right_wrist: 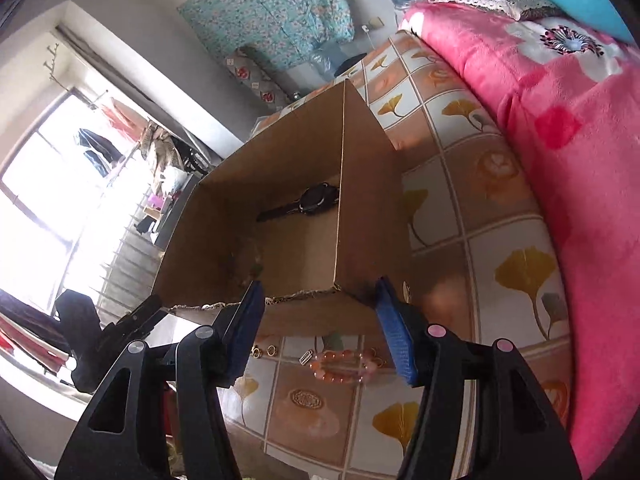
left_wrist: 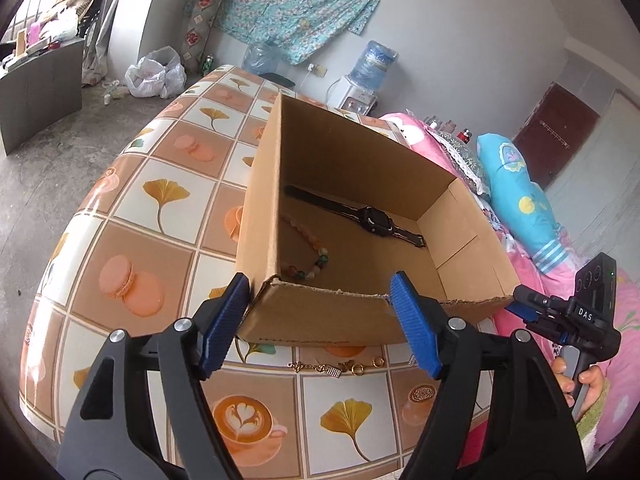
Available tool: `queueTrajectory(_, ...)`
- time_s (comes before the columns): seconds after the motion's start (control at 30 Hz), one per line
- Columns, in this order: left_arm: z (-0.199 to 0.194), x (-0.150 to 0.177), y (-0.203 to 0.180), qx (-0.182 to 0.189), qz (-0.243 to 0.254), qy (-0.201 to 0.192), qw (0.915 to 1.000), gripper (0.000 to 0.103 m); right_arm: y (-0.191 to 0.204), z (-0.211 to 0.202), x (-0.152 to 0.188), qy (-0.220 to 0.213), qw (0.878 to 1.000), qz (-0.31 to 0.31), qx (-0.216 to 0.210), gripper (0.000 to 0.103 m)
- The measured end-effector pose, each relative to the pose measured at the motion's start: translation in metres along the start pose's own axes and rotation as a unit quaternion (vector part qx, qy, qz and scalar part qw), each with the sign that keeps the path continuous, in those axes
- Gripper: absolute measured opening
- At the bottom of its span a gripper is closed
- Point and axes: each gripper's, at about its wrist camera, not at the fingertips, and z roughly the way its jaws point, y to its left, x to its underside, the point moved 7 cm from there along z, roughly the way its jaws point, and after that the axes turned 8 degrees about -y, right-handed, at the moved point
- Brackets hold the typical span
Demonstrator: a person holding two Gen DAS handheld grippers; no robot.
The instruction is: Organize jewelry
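Cardboard box (left_wrist: 352,216), open-topped, standing on a table (left_wrist: 160,216) covered in a tiled cloth of ginkgo leaves, macarons and coffee cups; all positions below are given relative to this box. Inside the box: a black wristwatch (left_wrist: 360,216) lying flat on the floor toward the far wall; a string of multicoloured beads (left_wrist: 312,258) curled against the left wall near the front corner. Outside the box, just before its front wall, on the cloth: a thin gold chain (left_wrist: 316,367) and small gold rings (left_wrist: 366,365); farther toward the box's right front corner, a bracelet of orange-pink beads (right_wrist: 344,366), seen only in the right wrist view. Left gripper (left_wrist: 320,320): jaws spread, held before the front wall above the gold chain, nothing between the blue pads (left_wrist: 416,332). Right gripper (right_wrist: 320,324): jaws likewise spread, at the box's right front corner, above the orange-pink bracelet, pads clear of it; a hand (left_wrist: 580,380) grips its handle. Pink floral blanket (right_wrist: 560,160) lying beyond the table on the box's right side.
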Motion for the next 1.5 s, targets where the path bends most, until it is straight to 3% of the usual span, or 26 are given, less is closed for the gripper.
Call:
queueTrajectory(0.17, 0.001, 0.001, -0.009, -0.014, 0.016, -0.012, 0.9997, 0.077, 0.003, 0.005, -0.001, -0.012, 1.000, -0.010, 0.026, 0.059)
queueTrajectory(0.43, 0.007, -0.004, -0.007, 0.001, 0.006, -0.016, 0.9999, 0.077, 0.004, 0.014, -0.009, -0.023, 0.998, -0.018, 0.048, 0.060)
queueTrajectory(0.6, 0.007, -0.006, -0.006, 0.000, 0.024, -0.024, 0.9994, 0.077, 0.003, 0.016, -0.014, -0.027, 0.998, -0.015, 0.046, 0.060)
queueTrajectory(0.7, -0.007, -0.004, -0.004, -0.020, 0.050, -0.047, 0.9975, 0.079, 0.000, 0.002, -0.015, -0.047, 0.998, -0.011, 0.043, 0.060)
queueTrajectory(0.87, -0.043, 0.009, 0.002, -0.037, 0.083, -0.079, 0.9927, 0.083, -0.002, -0.023, 0.001, -0.061, 0.993, -0.053, 0.083, 0.060)
queueTrajectory(1.13, -0.039, 0.068, 0.005, -0.077, 0.140, -0.006, 0.9871, 0.084, 0.006, 0.000, 0.055, 0.003, 0.974, -0.169, 0.149, 0.059)
queueTrajectory(1.23, -0.030, 0.079, 0.000, -0.087, 0.161, 0.009, 0.9831, 0.084, 0.015, 0.010, 0.064, 0.010, 0.963, -0.214, 0.166, 0.051)
queueTrajectory(1.37, -0.019, 0.090, -0.003, -0.106, 0.197, 0.024, 0.9745, 0.084, 0.040, 0.017, 0.079, 0.026, 0.958, -0.253, 0.133, 0.045)
queueTrajectory(1.5, -0.012, 0.099, -0.005, -0.104, 0.208, 0.034, 0.9720, 0.084, 0.058, 0.030, 0.098, 0.051, 0.945, -0.301, 0.116, 0.036)
